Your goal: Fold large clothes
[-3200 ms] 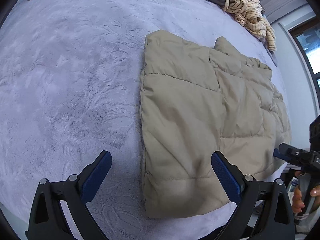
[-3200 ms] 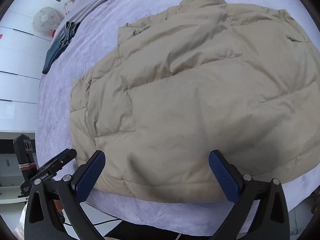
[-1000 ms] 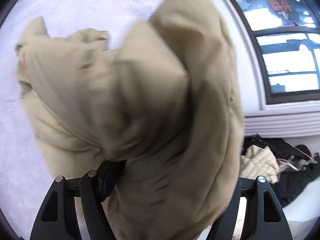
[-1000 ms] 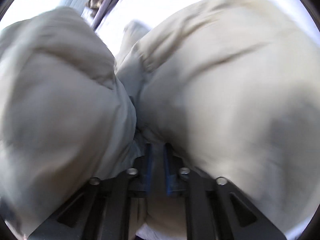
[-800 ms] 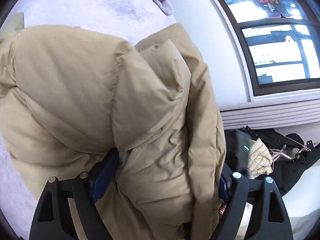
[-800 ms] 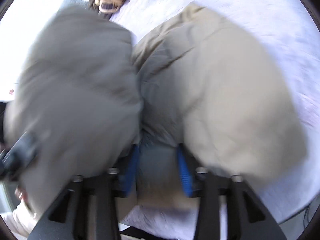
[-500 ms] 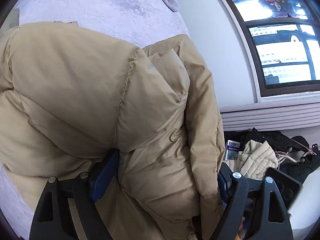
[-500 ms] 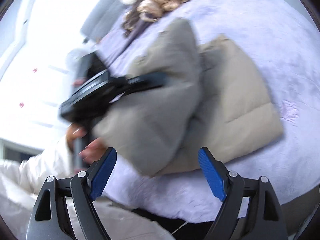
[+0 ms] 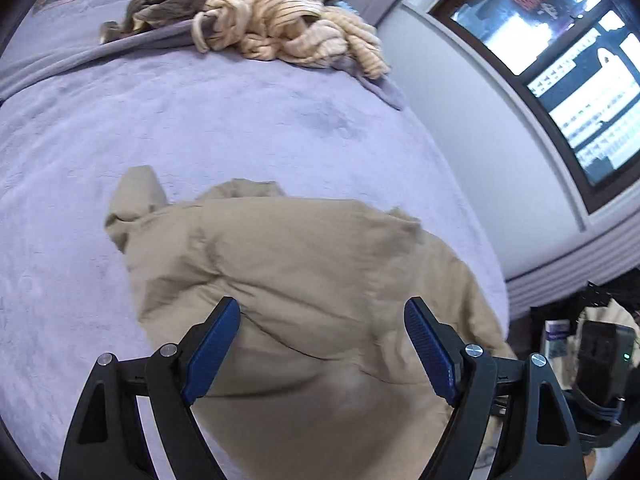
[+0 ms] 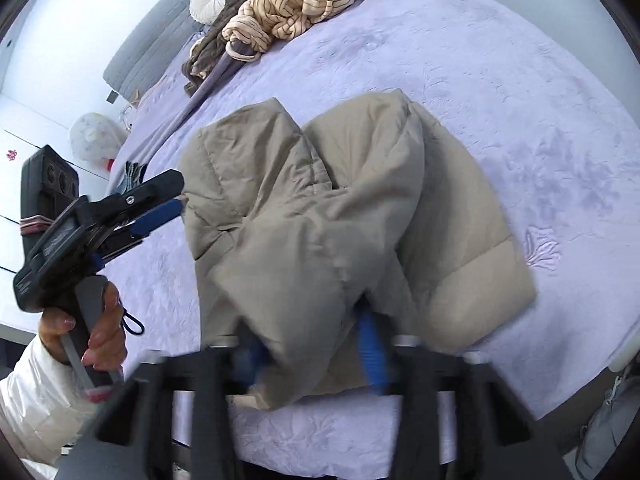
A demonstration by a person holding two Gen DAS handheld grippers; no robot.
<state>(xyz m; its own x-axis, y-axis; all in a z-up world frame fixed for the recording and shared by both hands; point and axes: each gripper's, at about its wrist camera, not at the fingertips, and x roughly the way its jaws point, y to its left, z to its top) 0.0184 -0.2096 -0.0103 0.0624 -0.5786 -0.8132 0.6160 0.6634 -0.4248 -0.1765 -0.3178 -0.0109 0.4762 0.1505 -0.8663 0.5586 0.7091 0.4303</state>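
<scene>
No text, label, brand or number can be read in either view. The dark-framed window (image 9: 560, 60) beside the right edge of the lilac plush bedspread (image 9: 200, 120) shows rows of small dark marks on pale panels and a reddish patch with blurred shapes at the top, all too blurred to read. A small red mark on the white panelled wall (image 10: 12, 155) in the right wrist view is likewise too small to make out.
</scene>
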